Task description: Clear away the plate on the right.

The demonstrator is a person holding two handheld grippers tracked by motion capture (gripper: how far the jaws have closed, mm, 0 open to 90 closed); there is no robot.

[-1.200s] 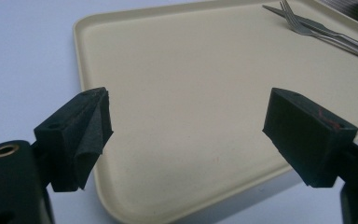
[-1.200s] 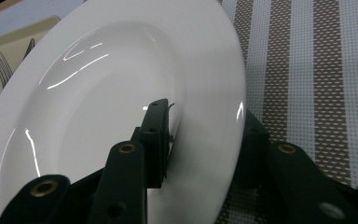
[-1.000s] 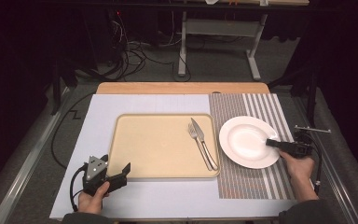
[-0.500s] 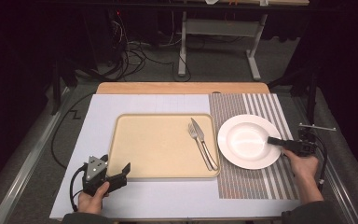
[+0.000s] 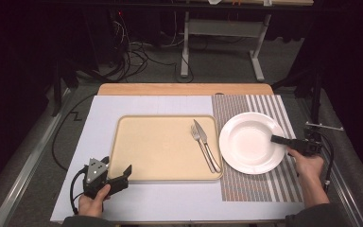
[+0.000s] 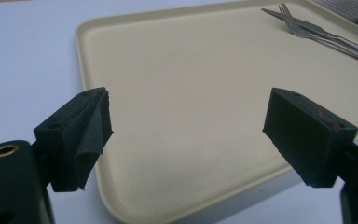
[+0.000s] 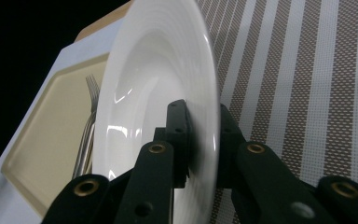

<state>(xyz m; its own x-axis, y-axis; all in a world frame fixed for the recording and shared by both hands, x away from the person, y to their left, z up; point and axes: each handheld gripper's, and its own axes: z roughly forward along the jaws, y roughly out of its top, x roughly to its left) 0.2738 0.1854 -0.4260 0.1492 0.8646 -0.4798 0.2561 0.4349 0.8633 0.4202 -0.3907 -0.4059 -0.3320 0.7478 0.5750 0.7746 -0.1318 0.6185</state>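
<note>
The right claw (image 5: pixel 278 140) is gripping the right rim of the round white ceramic plate (image 5: pixel 250 142), its jaws having just been closing with the rim between them; in the right gripper view the black pads (image 7: pixel 177 135) are pressing on both faces of the rim. The plate is lying on the brown-and-white striped placemat (image 5: pixel 264 189) near the table's right edge, just beside the beige rectangular plastic tray (image 5: pixel 160 146). A metal fork (image 5: pixel 203 146) and knife (image 5: pixel 207 142) are lying along the tray's right side. The left claw (image 5: pixel 118 177) is standing open at the tray's near left corner, empty.
</note>
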